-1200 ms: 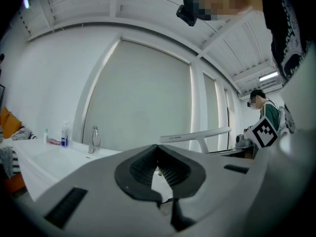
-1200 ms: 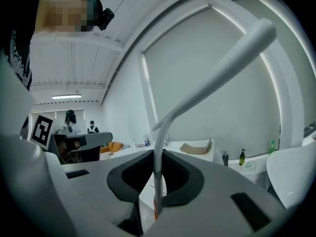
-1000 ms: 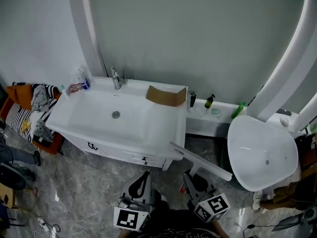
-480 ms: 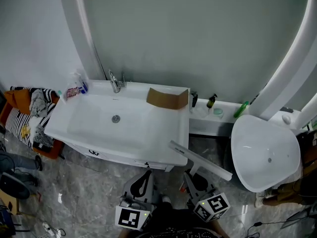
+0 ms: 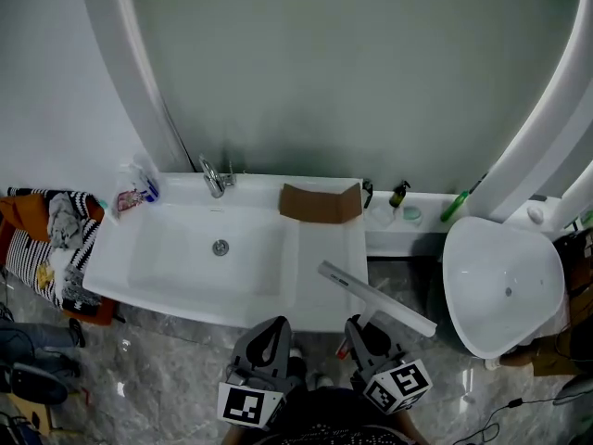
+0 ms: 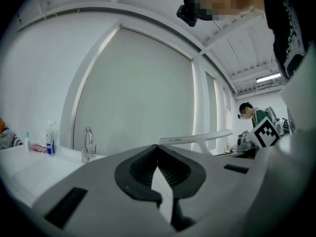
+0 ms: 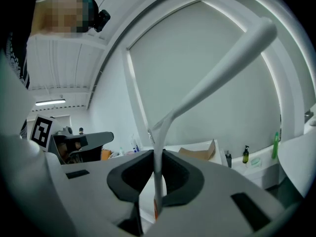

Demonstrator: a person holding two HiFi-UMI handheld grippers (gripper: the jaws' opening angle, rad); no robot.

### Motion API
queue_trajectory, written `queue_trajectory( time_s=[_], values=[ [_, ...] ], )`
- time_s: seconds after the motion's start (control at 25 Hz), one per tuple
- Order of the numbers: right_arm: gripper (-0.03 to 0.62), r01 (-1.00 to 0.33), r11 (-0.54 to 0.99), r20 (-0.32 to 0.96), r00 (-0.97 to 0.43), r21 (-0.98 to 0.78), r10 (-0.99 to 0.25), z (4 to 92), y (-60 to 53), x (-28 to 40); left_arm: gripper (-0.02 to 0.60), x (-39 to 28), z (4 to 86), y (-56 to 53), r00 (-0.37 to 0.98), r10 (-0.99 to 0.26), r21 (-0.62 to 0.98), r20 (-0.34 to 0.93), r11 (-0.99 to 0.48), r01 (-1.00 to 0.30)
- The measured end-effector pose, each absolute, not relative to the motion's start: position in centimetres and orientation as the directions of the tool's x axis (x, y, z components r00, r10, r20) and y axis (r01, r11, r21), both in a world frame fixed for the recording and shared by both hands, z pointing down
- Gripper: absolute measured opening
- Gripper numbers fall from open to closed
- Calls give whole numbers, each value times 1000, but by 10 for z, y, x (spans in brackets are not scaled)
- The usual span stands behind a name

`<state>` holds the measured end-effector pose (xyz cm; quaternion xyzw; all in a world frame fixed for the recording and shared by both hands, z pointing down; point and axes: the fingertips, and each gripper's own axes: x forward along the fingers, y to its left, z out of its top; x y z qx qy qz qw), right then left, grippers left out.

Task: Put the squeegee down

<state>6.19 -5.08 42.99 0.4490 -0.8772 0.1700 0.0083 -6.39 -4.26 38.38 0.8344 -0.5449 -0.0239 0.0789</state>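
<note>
The right gripper has its fingers clenched on the handle of the white squeegee. The blade runs from 10 to 4 o'clock above the near right corner of the sink (raised, not resting on it). At its 9 o'clock, the left gripper has its fingers pressed together, empty.

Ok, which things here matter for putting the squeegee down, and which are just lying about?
For the job:
- squeegee, gripped by its handle in the right tool
- sink counter, probably the nearest flat spot

Lying about:
- cardboard piece
- faucet
- bottles on the ledge
- pile of clothes
- left tool, shut and empty
</note>
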Motion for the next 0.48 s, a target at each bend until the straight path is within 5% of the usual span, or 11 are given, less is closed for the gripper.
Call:
queue_trajectory(
  time_s=[0.48],
  values=[
    [55,-832,466,168,-528,-303,-833,442,-82,55,5,-80,405,-78,461,-883,157,87,-444,-882]
  ],
)
